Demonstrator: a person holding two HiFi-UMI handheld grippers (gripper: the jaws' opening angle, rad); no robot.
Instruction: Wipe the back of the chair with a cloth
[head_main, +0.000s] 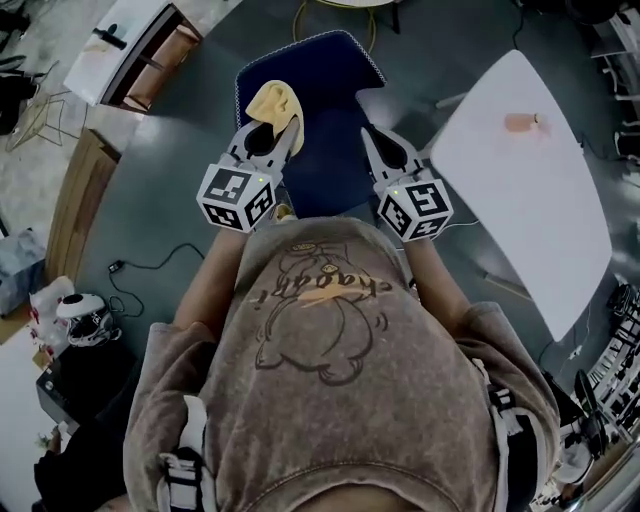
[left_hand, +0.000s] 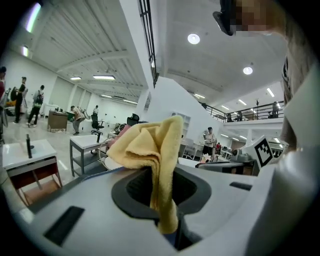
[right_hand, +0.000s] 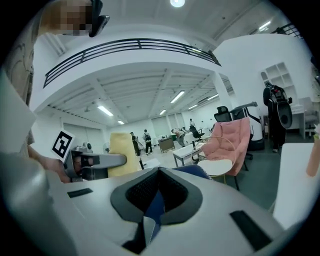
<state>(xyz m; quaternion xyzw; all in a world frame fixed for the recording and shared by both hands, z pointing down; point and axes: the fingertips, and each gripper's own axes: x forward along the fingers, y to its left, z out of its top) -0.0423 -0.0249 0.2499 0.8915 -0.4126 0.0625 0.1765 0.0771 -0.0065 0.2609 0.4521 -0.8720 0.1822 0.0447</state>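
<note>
A dark blue chair stands right in front of me in the head view. A crumpled yellow cloth rests against its left part, and my left gripper is shut on it. In the left gripper view the cloth bulges up out of the closed left gripper. My right gripper lies at the chair's right edge. In the right gripper view the right gripper is shut, with a fold of the chair's blue fabric pinched between the jaws.
A white table with a small orange object stands to the right. A white desk and a wooden cabinet are at the left. A cable trails over the grey floor. A pink chair stands further off.
</note>
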